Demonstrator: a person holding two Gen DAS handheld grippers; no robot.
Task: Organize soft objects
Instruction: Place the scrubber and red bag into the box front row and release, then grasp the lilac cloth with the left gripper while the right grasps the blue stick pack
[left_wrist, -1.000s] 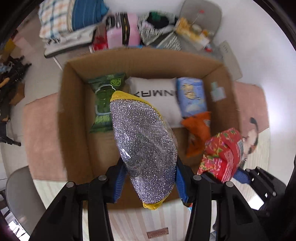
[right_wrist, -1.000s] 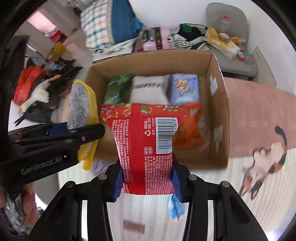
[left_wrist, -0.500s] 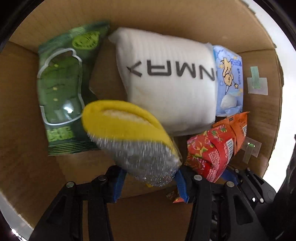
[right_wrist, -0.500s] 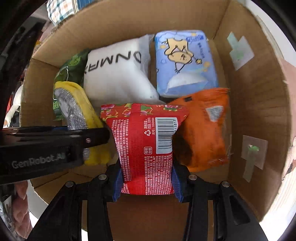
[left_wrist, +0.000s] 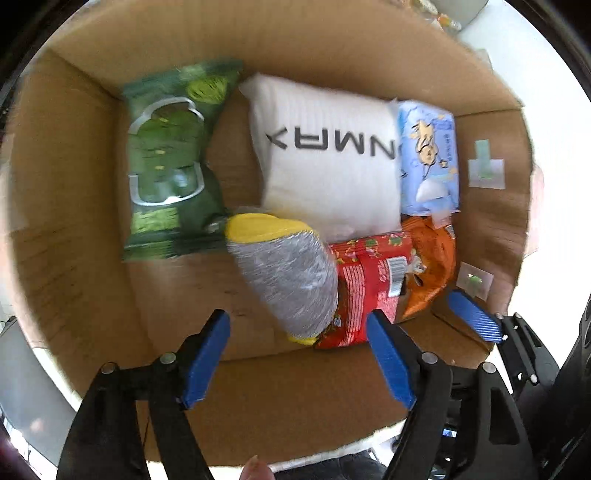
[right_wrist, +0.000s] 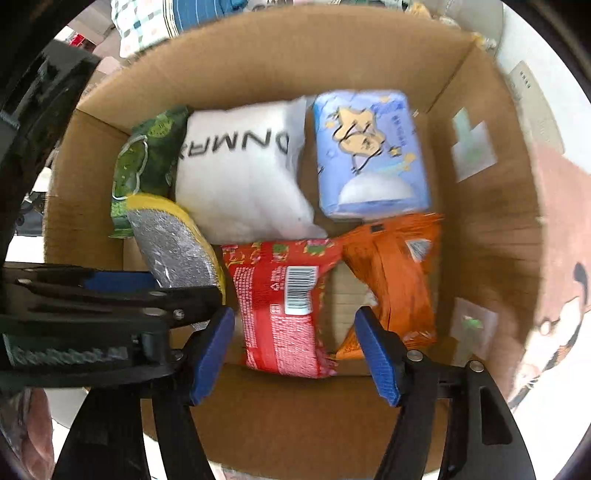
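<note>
Both claws have let go since half a second ago: the left claw (left_wrist: 297, 356) stands wide open and empty at the bottom of its frame, and the right claw (right_wrist: 295, 349) likewise gapes with nothing between its blue pads. Just beyond the left claw, mid-frame, the silver-and-yellow scrubber (left_wrist: 286, 275) lies on the floor of the cardboard box (left_wrist: 74, 229), touching the red packet (right_wrist: 284, 306), which leans against the orange packet (right_wrist: 397, 273). Farther up sit the green packet (left_wrist: 170, 155), the white pillow (left_wrist: 328, 158) and the blue tissue pack (right_wrist: 369, 151). To finish the release cleanly, I judge both claws should withdraw straight back, pads kept wide, so neither snags the crinkly wrappers.
</note>
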